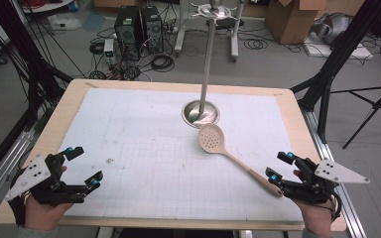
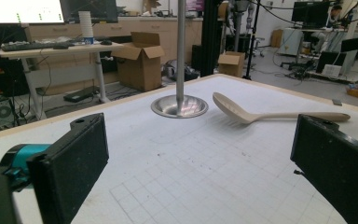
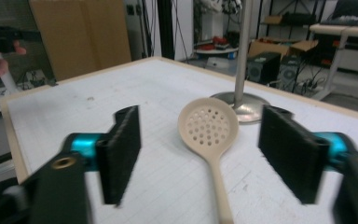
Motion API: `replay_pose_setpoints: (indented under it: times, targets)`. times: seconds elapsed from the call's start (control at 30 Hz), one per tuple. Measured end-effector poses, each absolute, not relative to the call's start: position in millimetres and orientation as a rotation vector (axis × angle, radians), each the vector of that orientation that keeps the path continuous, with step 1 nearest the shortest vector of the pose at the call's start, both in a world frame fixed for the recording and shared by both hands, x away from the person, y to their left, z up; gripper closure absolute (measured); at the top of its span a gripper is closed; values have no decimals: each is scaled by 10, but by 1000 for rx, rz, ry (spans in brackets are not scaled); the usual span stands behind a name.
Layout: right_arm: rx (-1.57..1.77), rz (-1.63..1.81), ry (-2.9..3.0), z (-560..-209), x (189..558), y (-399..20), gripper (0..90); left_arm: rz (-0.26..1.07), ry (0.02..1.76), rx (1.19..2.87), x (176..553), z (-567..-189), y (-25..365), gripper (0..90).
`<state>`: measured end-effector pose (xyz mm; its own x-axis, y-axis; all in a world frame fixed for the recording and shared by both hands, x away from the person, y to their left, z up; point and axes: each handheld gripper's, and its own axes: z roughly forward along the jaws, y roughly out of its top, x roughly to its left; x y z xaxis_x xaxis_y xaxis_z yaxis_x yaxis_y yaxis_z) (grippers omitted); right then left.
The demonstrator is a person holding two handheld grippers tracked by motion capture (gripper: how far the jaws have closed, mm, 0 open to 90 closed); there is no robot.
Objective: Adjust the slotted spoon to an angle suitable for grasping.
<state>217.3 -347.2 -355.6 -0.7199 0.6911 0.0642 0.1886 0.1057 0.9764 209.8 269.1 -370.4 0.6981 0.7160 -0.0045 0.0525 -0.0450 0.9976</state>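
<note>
Two black jaws of the right gripper (image 3: 198,154) stand wide apart at the bottom, either side of a beige slotted spoon (image 3: 209,135) lying on the white gridded table (image 3: 98,98). The spoon's perforated bowl points away, its handle running toward the camera. Just behind it, a metal pole stand (image 3: 240,100) rises from a round base.
</note>
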Motion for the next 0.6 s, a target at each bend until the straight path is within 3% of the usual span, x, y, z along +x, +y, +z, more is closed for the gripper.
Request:
replay_pose_setpoints:
  times: [0.37,0.6]
  targets:
    - [877,1543,2092,-3707,2346,-3290,763,610,664,1550,2053,-3728,2705,45]
    - [862,1485,2186,-3859,2460,-3222,900,615,663,1555,2016,-3730,2722,45]
